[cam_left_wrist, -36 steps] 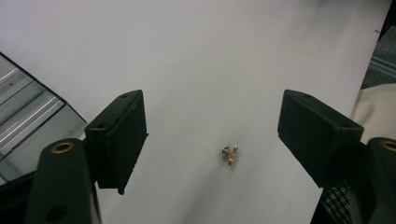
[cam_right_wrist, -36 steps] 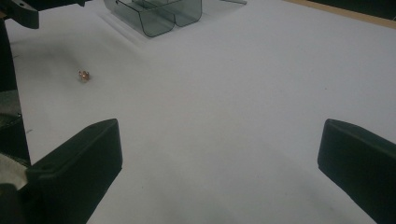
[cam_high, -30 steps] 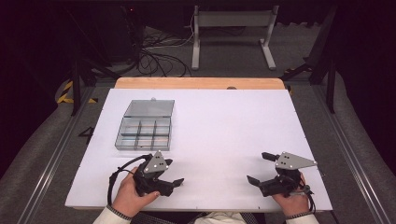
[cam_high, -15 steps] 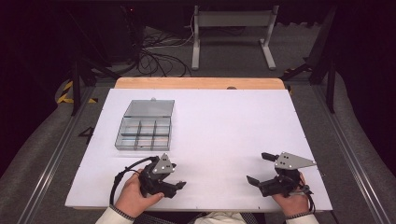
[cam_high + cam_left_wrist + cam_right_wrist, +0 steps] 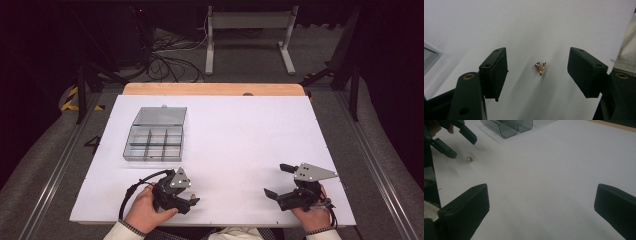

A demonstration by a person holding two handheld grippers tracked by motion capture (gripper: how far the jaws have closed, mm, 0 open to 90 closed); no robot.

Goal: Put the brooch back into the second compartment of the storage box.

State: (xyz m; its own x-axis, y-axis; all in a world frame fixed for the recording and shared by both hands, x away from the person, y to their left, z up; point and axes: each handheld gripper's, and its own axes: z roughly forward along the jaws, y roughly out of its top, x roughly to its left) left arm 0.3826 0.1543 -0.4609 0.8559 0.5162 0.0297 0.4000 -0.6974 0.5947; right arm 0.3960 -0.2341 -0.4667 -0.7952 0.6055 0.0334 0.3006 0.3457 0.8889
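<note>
I see left gripper [image 5: 537, 71] near-left on the sheet [image 5: 240, 145], jaws wide, a small gold piece [image 5: 540, 67] on the sheet between them, untouched | right gripper [image 5: 282, 182] near-right, jaws wide, holding nothing | open box [image 5: 155, 134] far-left, apart from both

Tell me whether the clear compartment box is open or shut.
Open. In the high view the compartment box has its lid laid back flat behind it, leaving the divided compartments uncovered. Whether they hold anything cannot be told.
</note>
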